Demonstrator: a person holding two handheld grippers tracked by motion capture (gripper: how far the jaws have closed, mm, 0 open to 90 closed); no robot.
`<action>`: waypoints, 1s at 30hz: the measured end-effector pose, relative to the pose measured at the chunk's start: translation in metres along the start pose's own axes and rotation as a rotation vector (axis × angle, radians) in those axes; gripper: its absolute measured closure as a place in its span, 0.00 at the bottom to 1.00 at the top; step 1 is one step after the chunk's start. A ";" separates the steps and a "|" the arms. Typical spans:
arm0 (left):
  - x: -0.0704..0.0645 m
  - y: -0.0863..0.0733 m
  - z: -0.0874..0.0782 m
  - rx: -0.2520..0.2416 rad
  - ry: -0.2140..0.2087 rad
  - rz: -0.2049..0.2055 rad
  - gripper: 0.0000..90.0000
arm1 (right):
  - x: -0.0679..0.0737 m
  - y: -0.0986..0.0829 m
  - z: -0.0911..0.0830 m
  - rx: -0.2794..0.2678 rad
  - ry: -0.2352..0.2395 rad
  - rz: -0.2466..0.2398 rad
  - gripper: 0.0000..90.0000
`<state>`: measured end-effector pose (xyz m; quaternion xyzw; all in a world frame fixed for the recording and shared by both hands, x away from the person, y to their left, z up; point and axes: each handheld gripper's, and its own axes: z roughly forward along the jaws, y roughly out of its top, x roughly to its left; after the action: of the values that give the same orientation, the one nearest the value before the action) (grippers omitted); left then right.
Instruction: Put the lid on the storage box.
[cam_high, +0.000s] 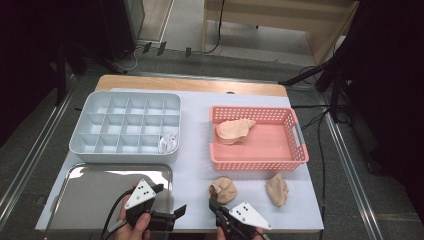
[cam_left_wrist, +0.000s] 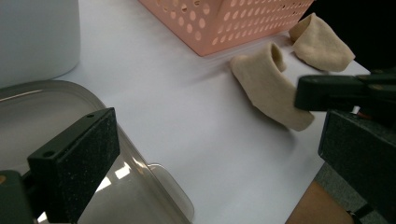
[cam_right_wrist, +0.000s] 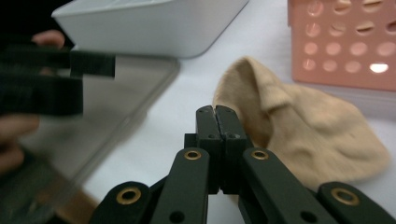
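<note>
Near the table's front edge, the right gripper (cam_high: 214, 204) points forward, jaws pressed together, seemingly pinching the soft beige sock (cam_high: 223, 189). The left gripper (cam_high: 170, 200), jaws wide apart and empty, hovers over the shiny metal tray's (cam_high: 90, 195) corner.

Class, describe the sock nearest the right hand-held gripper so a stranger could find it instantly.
Start at the pink basket. Two beige socks lie on the white sheet before its near wall. Yours is the left sock, by the right hand-held gripper, unlike the right sock lying apart.

Table (cam_high: 200, 150) seen from above, near side, facing forward, gripper views set low and close, sock (cam_high: 223, 190) (cam_left_wrist: 271, 88) (cam_right_wrist: 299, 135) shared.
</note>
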<state>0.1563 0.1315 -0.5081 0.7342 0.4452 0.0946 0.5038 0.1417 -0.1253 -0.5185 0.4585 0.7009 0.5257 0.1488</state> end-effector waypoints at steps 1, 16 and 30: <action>0.001 0.000 0.000 0.000 0.001 -0.003 0.00 | 0.002 0.002 0.005 -0.010 -0.001 0.011 0.99; -0.011 -0.005 0.013 0.039 -0.024 -0.016 0.00 | -0.041 -0.003 -0.004 0.032 0.028 -0.129 0.64; -0.031 0.000 0.049 0.180 0.041 -0.094 0.50 | -0.036 -0.011 0.019 0.129 -0.037 -0.264 0.83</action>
<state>0.1669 0.0765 -0.5223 0.7527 0.4959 0.0456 0.4307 0.1686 -0.1432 -0.5458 0.3808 0.7844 0.4469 0.2000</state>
